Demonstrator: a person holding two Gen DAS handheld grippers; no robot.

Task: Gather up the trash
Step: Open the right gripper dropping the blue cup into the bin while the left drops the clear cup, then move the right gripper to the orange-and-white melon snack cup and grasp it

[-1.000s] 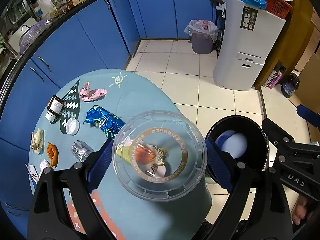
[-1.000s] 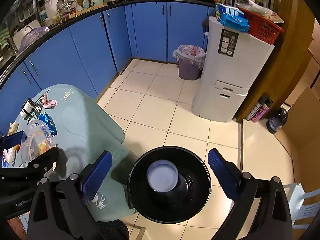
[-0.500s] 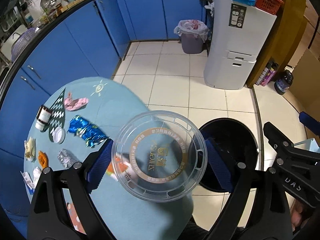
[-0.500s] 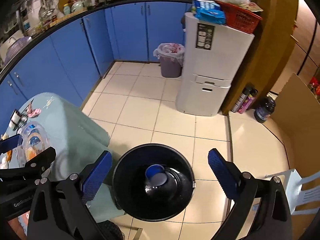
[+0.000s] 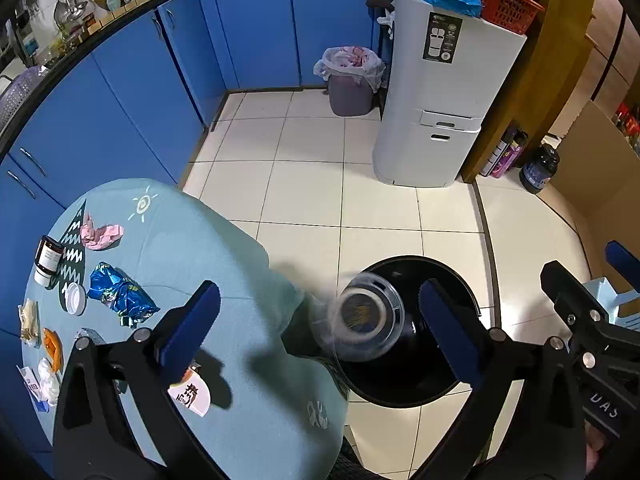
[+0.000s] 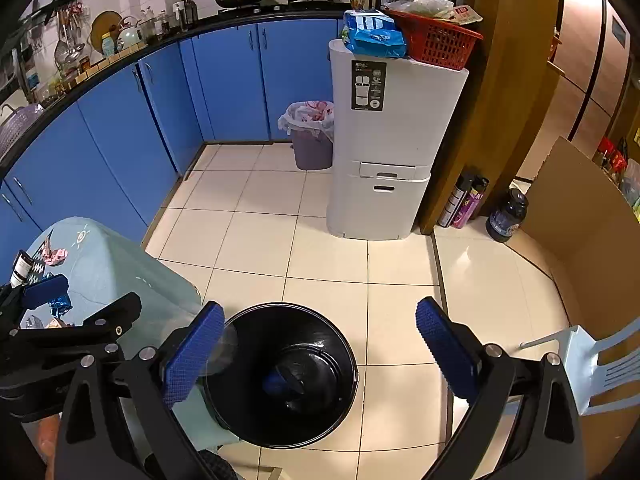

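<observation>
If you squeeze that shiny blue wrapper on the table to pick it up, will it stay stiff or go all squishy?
The blue wrapper would probably squish and crinkle, since it already lies crumpled and creased on the table. It looks flat and empty, so likely very light. Its glossy foil surface may be a bit slippery between gripper pads.

From the left wrist we look steeply down over the table (image 5: 224, 264) edge; from the right wrist, further right, down at the black bin (image 6: 288, 372). We share bin (image 5: 416, 332), tiled floor and far blue cabinets.
</observation>
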